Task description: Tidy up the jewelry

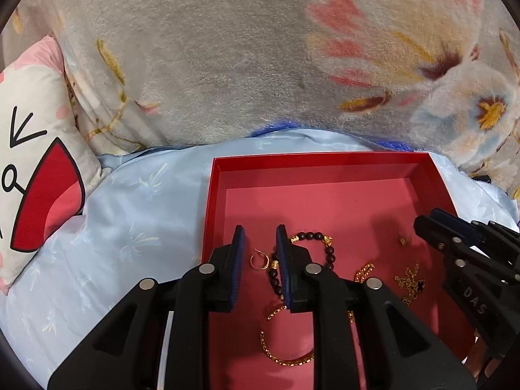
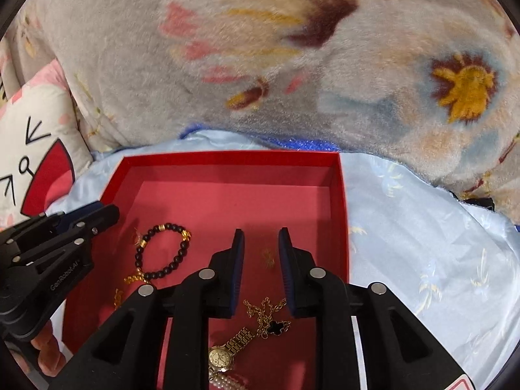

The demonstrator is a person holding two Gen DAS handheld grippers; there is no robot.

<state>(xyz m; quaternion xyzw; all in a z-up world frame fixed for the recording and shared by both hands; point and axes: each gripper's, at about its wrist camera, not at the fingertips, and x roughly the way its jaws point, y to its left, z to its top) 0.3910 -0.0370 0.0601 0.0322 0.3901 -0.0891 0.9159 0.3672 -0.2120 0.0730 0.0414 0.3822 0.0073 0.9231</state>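
A red box lies open on light blue bedding and holds jewelry. A dark bead bracelet, a hoop earring, gold chains, a gold necklace with a black clover, a gold watch and a pearl piece lie inside. My left gripper is open and empty over the box's left part, above the earring. My right gripper is open and empty over the box's right part.
A grey floral fleece blanket is heaped behind the box. A white and red cartoon pillow lies at the left. Light blue satin bedding surrounds the box.
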